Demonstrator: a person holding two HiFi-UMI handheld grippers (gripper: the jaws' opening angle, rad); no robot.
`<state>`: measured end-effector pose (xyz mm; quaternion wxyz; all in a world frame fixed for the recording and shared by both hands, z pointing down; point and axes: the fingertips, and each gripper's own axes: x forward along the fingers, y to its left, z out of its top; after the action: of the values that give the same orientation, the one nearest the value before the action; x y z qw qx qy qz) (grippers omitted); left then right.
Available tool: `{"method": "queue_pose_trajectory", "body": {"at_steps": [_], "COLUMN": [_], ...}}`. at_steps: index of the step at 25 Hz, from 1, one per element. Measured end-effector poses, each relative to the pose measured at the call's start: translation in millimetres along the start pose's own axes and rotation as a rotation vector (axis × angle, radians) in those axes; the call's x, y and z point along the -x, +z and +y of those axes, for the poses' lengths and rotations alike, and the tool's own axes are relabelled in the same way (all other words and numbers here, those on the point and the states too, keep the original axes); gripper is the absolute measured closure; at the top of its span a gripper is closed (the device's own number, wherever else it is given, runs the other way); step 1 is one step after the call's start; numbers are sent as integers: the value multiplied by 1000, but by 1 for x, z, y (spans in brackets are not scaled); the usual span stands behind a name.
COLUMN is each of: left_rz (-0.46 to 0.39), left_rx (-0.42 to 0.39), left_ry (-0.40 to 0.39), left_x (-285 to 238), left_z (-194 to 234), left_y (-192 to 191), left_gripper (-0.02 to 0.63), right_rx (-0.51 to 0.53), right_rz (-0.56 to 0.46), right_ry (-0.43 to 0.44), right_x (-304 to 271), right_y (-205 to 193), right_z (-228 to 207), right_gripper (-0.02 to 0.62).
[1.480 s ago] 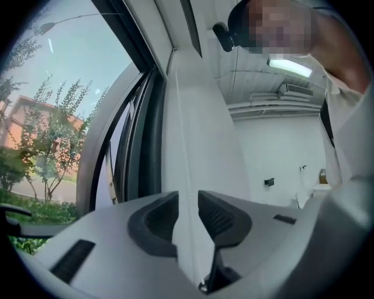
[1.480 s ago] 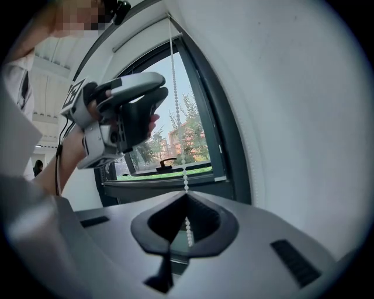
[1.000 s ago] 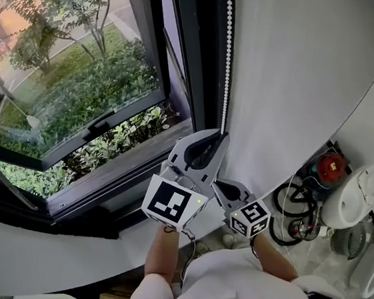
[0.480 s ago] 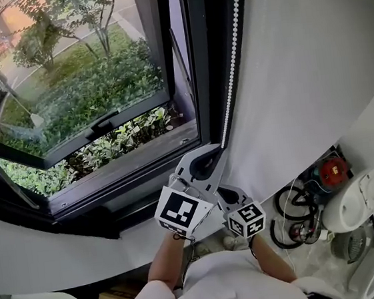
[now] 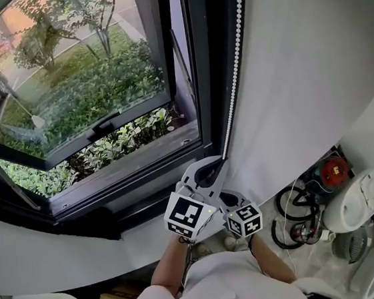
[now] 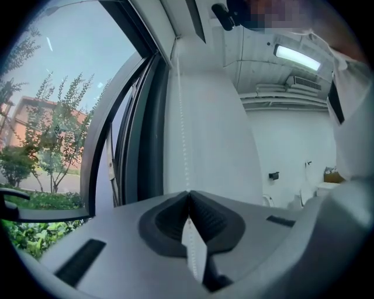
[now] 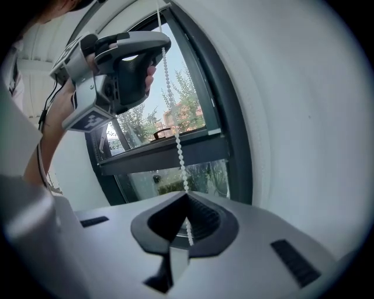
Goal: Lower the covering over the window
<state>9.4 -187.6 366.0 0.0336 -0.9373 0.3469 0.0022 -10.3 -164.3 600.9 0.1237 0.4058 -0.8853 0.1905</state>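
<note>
Bead chain (image 5: pixel 234 66) hangs vert., long axis straight up-down, along the dark window frame (image 5: pixel 205 76), btwn it & the white wall (image 5: pixel 311 64). Left gripper (image 5: pixel 219 164) is clamped on it, jaws together w/ beads pinched at the tips. Right gripper (image 7: pixel 187 197) sits just below, also closed on the same chain. Head view: chain's run down to the left gripper, but the right one's grip is hidden under it. Right gripper view shows it: beads drop from the left gripper into its own jaws.
</note>
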Motion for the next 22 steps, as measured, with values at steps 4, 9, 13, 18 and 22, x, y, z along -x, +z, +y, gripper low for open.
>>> {"method": "queue_pose_trajectory", "body": {"at_steps": [4, 9, 13, 18, 22], "left_rz": [16, 69, 101, 135, 160], "left_rx": [8, 31, 44, 74, 76], "left_ry": [5, 6, 10, 6, 10], "left_x": [2, 4, 6, 10, 14], "left_z": [-2, -7, -9, -15, -17], "left_y": [-13, -36, -54, -72, -87], "left_gripper": [591, 591, 591, 591, 591], "right_rx": [-5, -17, -23, -27, -30], "right_rz": [30, 78, 123, 184, 224], "right_ry": [-2, -3, -1, 5, 13], "right_x": [-3, -8, -12, -15, -16], "right_y": [-13, -32, -50, -72, -88], "right_z": [-2, -4, -6, -7, -6], "right_gripper": [600, 600, 600, 600, 600]}}
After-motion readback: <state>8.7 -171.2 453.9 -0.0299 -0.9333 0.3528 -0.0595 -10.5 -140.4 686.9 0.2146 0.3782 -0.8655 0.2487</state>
